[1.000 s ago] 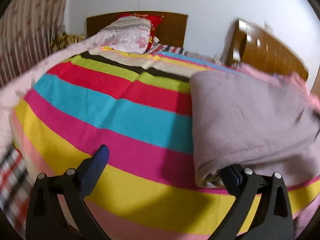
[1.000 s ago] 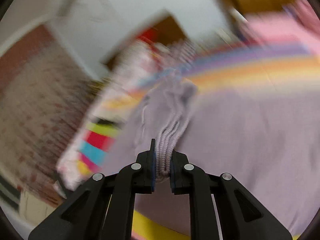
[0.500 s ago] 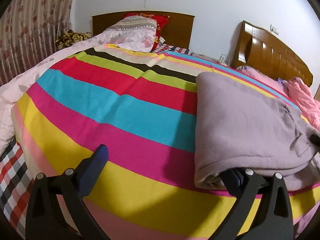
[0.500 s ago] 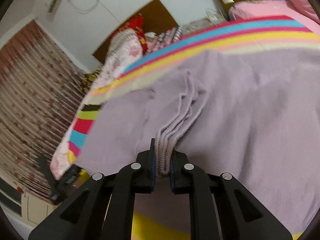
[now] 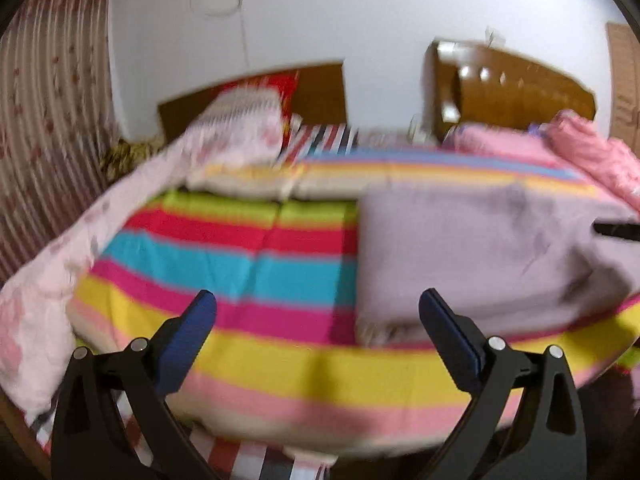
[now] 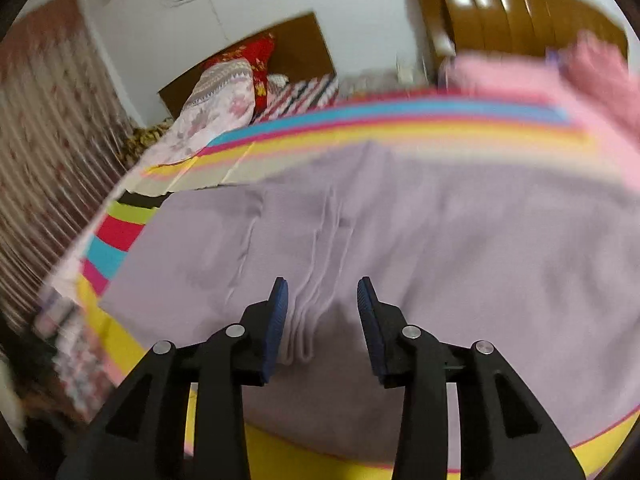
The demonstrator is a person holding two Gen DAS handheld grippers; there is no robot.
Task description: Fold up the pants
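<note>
The lilac pants (image 5: 472, 256) lie folded on the striped bedspread (image 5: 240, 264), at the right in the left wrist view. My left gripper (image 5: 318, 312) is open and empty, pulled back near the bed's front edge, left of the pants. In the right wrist view the pants (image 6: 440, 248) fill the middle, with their ribbed waistband (image 6: 304, 320) lying between the fingers. My right gripper (image 6: 322, 300) is open just above them and holds nothing. Both views are blurred.
Pillows (image 5: 236, 136) and a pink quilt (image 5: 60, 280) lie at the left and back. A wooden headboard (image 5: 512, 88) and pink bedding (image 5: 580, 152) are at the back right. A curtain (image 5: 40, 120) hangs at the left.
My right gripper has opened and let go of the waistband, which now lies on the pants. My left gripper has drawn back from the pants' edge.
</note>
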